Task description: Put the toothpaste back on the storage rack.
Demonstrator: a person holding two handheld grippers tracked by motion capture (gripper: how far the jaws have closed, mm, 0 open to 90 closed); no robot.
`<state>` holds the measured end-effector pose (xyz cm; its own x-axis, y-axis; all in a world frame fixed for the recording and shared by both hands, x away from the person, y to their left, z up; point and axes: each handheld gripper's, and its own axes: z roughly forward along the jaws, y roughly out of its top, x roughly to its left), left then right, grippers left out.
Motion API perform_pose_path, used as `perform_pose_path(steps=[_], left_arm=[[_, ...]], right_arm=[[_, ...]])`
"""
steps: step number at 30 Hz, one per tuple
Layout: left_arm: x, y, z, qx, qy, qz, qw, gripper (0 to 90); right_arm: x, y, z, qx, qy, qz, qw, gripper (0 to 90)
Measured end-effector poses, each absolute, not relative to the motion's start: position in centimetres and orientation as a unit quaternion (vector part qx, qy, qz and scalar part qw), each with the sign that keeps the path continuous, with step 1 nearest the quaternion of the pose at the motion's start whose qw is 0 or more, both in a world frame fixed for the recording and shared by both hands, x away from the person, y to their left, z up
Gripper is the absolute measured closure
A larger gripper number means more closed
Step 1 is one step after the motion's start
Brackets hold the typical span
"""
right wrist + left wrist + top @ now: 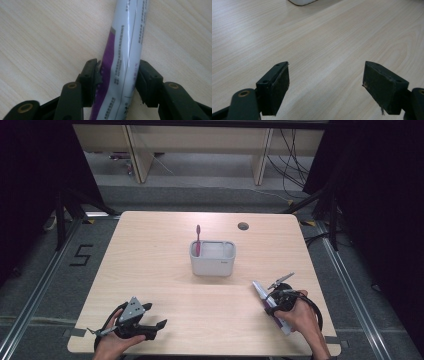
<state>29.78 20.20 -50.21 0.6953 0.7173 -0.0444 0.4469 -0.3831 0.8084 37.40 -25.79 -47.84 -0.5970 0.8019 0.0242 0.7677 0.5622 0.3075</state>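
Light wood table (150, 255) with a round hole (243, 226) near its far edge, floor beside it marked "5" (81, 255). Grey caddy (212, 258) sits mid-table, pink toothbrush (198, 239) upright in its left compartment; in left gripper view just a cut-off white corner of caddy (302, 2) at the top. Tube (125, 60), white and purple, lies flat on the table at the near right, well apart from caddy; small print runs along it, too fine to read, both ends cut off in right gripper view. Right gripper (117, 75) jaws clamped on both sides of tube, pads pressing it. Left gripper (325, 85) rests near left, jaws spread wide, only bare table between, part hidden by hand (112, 342)
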Motion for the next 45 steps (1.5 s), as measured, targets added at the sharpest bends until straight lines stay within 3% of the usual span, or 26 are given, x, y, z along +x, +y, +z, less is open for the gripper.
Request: perform_pose_path(steps=[12, 19, 35, 45], left_arm=[[29.7, 20.0, -50.3, 0.81, 0.361, 0.157, 0.435, 20.8], [29.7, 19.9, -50.4, 0.81, 0.359, 0.156, 0.435, 21.3], [29.8, 20.0, -50.4, 0.81, 0.36, 0.155, 0.436, 22.6], [29.8, 20.0, -50.4, 0.81, 0.363, 0.157, 0.434, 22.6]], right_arm=[[38.0, -25.0, -47.5, 0.417, 0.9, 0.118, 0.042, 62.1], [38.0, -24.8, -47.5, 0.397, 0.91, 0.113, 0.035, 73.9], [37.6, -24.9, -47.2, 0.361, 0.926, 0.102, 0.043, 76.5], [37.4, -26.2, -44.7, 0.357, 0.92, 0.151, 0.061, 76.8]])
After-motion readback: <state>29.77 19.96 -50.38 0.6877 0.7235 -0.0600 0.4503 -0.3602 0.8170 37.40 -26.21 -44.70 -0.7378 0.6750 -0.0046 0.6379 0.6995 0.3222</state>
